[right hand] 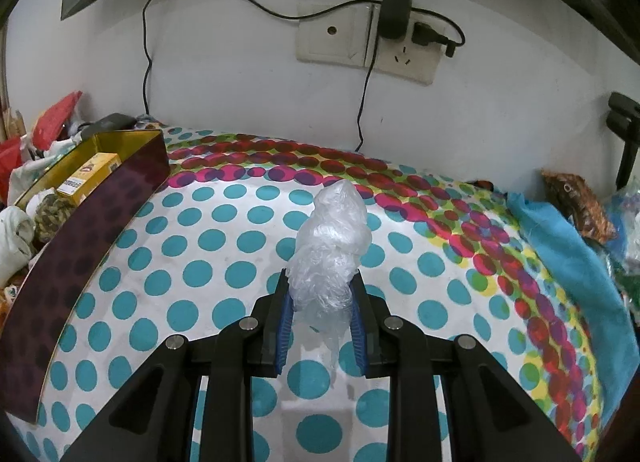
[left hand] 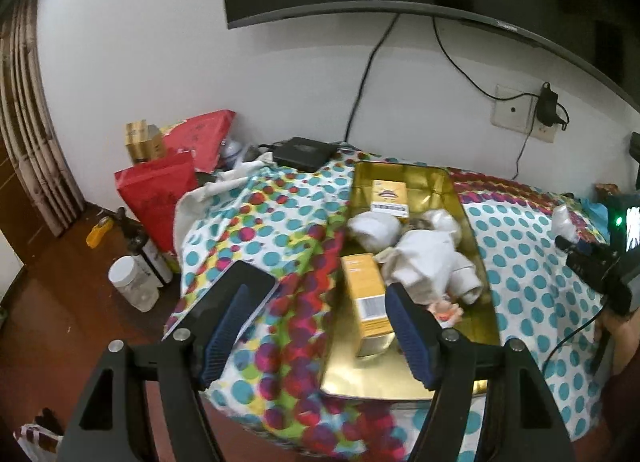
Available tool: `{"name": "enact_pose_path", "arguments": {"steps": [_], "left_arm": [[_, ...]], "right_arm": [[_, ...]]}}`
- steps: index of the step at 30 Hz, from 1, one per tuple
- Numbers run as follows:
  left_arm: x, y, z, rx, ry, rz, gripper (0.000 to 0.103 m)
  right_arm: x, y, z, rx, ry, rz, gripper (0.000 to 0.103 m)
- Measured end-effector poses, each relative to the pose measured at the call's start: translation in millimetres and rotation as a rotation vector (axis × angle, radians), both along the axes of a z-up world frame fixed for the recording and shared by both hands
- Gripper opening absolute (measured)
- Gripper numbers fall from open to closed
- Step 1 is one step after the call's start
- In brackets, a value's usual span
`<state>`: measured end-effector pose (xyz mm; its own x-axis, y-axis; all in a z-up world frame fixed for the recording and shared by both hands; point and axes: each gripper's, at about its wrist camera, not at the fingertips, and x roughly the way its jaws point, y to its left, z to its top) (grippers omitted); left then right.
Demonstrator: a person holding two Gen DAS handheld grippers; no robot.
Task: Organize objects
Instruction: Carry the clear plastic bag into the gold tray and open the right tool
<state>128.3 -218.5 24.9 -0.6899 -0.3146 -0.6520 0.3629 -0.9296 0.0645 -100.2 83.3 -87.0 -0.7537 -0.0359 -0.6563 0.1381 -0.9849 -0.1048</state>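
Note:
A gold tin box (left hand: pixel 486 282) lies on the dotted tablecloth (left hand: pixel 272 222). It holds two yellow cartons (left hand: pixel 366 294), white rolled cloths (left hand: pixel 424 258) and small bits. My left gripper (left hand: pixel 316 298) is open and empty, above the cloth at the box's near left corner. My right gripper (right hand: pixel 322 282) is shut on a crumpled clear plastic bag (right hand: pixel 332 238) and holds it above the cloth, right of the box (right hand: pixel 88 218). The right gripper and bag also show in the left wrist view (left hand: pixel 564 222).
A black phone (left hand: pixel 236 286) lies on the cloth left of the box. Red bags (left hand: pixel 160 194), a dark bottle (left hand: pixel 144 250), a white jar (left hand: pixel 132 282) and a black set-top box (left hand: pixel 304 152) crowd the left. A blue cloth (right hand: pixel 568 258) lies at the right. Cables hang from the wall socket (right hand: pixel 360 42).

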Motion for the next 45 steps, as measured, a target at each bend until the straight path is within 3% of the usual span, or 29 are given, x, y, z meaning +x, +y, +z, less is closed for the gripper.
{"name": "enact_pose_path", "arguments": {"steps": [7,13,18,22,28,45], "left_arm": [[12.5,-20.5,-4.6,0.025,0.008,0.04,0.073],[16.4,-21.9,-9.1,0.035,0.011,0.031,0.073],[13.4,-19.9,-10.6,0.022,0.007,0.024,0.073],[11.8,-20.4,-10.8,0.029,0.007,0.011,0.073],[7.7,-25.1,-10.9,0.045,0.011,0.007,0.073],[-18.3,-27.1,-16.5,0.071,-0.017,-0.011,0.073]], "right_arm": [[3.8,-24.4,38.8,-0.073,0.052,0.052,0.024],[23.8,-79.0,74.5,-0.121,0.102,0.205,0.024],[24.5,-127.9,89.6,-0.139,0.078,0.321,0.024],[9.4,-168.0,85.0,-0.106,0.025,0.37,0.024],[-23.1,-200.7,60.8,-0.073,-0.08,0.358,0.024],[-53.1,-224.7,29.0,0.017,-0.176,0.297,0.028]]}}
